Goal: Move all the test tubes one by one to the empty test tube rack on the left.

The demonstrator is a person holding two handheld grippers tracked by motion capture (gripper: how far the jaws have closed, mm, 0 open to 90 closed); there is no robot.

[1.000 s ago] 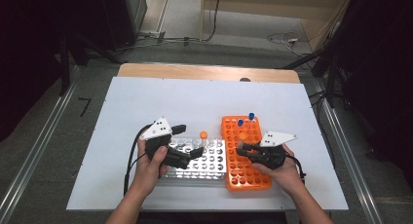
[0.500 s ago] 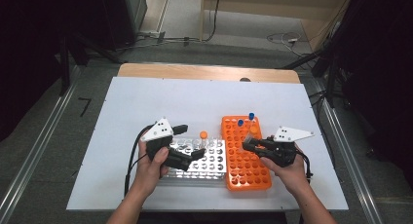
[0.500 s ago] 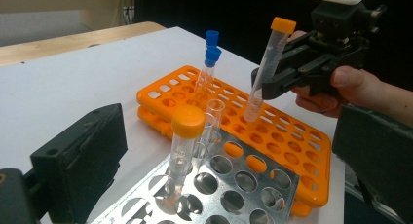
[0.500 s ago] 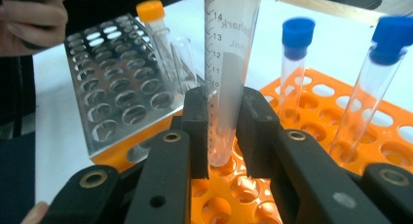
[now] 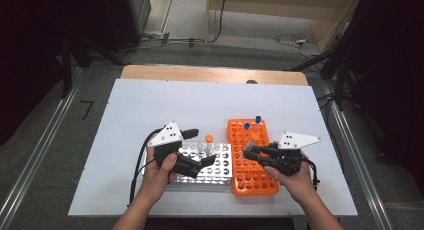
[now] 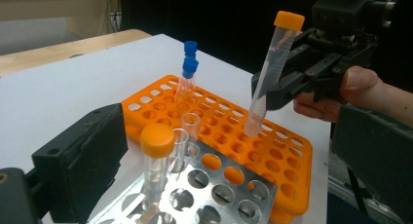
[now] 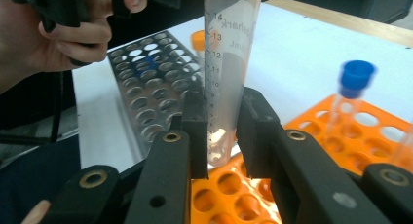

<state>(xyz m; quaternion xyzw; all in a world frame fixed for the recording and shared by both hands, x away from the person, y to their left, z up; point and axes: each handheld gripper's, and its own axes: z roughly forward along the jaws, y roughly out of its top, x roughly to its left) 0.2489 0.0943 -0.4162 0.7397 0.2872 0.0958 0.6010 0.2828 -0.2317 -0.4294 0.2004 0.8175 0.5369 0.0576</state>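
My right gripper (image 5: pixel 248 151) is shut on a clear orange-capped tube (image 7: pixel 226 78), gripping it low on its graduated body. The tube (image 6: pixel 272 73) hangs tilted, its tip just above the holes of the orange rack (image 5: pixel 252 176). Two blue-capped tubes (image 5: pixel 252 123) stand at that rack's far end. My left gripper (image 5: pixel 200 147) is open, its jaws wide apart over the near end of the metal rack (image 5: pixel 212 165). One orange-capped tube (image 6: pixel 157 156) and a few uncapped tubes (image 6: pixel 189 129) stand in the metal rack between those jaws.
Both racks sit side by side on the white table (image 5: pixel 150 105), near its front edge. Beyond the white surface runs a wooden strip (image 5: pixel 210 74). Cables (image 5: pixel 137 175) trail from each gripper toward the person.
The right gripper has risen with the orange-capped tube, lifting its tip above the orange rack. The left gripper has stayed put.
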